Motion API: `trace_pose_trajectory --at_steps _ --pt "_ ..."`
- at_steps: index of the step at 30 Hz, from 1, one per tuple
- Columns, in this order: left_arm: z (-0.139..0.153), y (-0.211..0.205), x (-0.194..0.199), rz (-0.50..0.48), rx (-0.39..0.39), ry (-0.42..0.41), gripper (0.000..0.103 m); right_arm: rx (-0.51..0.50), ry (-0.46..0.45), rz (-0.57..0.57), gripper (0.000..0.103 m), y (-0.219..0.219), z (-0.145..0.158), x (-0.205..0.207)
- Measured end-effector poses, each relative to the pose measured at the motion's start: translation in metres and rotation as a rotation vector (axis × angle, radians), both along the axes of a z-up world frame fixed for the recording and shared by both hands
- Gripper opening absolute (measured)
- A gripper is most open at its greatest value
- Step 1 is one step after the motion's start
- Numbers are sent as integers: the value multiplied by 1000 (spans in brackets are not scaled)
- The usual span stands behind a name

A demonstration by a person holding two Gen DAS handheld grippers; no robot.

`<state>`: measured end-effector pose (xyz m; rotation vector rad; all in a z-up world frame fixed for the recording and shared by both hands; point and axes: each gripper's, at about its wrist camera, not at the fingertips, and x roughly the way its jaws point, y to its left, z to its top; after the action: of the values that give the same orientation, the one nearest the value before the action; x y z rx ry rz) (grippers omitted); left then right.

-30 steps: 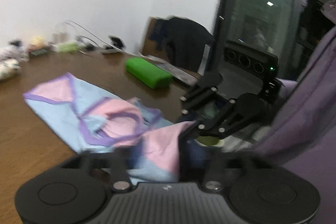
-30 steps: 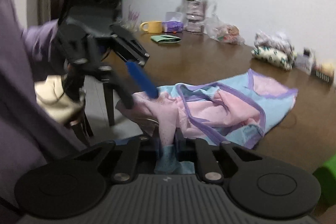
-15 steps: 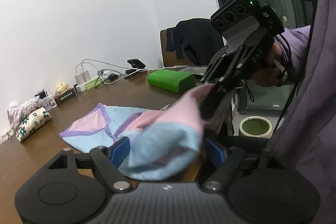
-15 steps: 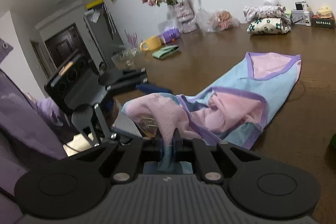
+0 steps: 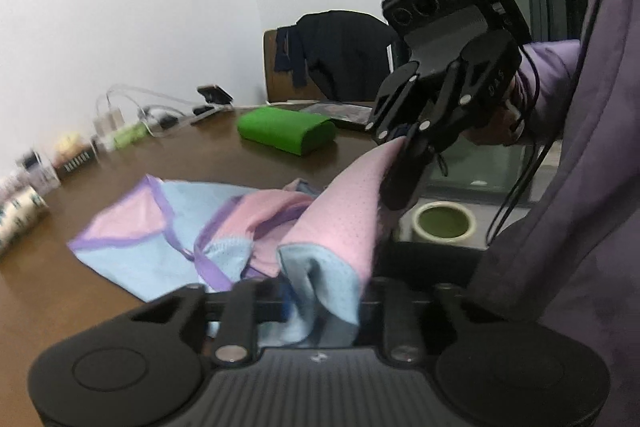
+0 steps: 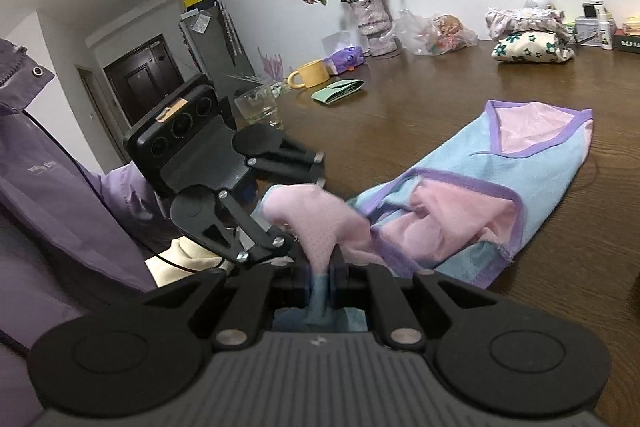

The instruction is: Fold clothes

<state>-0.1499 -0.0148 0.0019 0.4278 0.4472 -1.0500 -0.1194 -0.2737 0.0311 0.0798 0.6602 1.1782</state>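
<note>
The pink, pale-blue and purple-trimmed mesh garment [image 6: 480,187] lies crumpled on the brown wooden table [image 6: 440,95], its far end flat toward the folded flower-print cloth bundle [image 6: 532,49] and its near end lifted off the table's front edge. A second ago the left gripper [image 5: 304,303] stood wide with the hem only draped between its fingers; now its jaws are closing on the pale-blue hem, which bunches between them, though the pads do not yet clearly pinch it. The right gripper [image 6: 326,281] is closed tight on a neighbouring stretch of that same near edge, as it was before, with pink cloth rising from the narrow slit between its fingers. Seen from the left wrist, it hangs above the table's front corner, beyond the green padded case [image 5: 286,131]. Once both ends of the near edge are gripped, the cloth can probably be spread taut for a first fold.
</note>
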Motion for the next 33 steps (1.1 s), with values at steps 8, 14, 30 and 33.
trace_pose_trajectory --at_steps 8,14,30,33 --pt "-6 22 28 51 -137 227 15 -123 -228 -174 76 -19 3 -39" --pt "0 28 39 64 -188 304 14 -255 -330 -181 78 -3 -26 -61" --pt "8 36 39 90 -244 365 14 80 -145 -221 21 -6 -34 -20" --pt "7 39 42 101 -250 381 14 19 -169 -212 51 -6 -33 -28"
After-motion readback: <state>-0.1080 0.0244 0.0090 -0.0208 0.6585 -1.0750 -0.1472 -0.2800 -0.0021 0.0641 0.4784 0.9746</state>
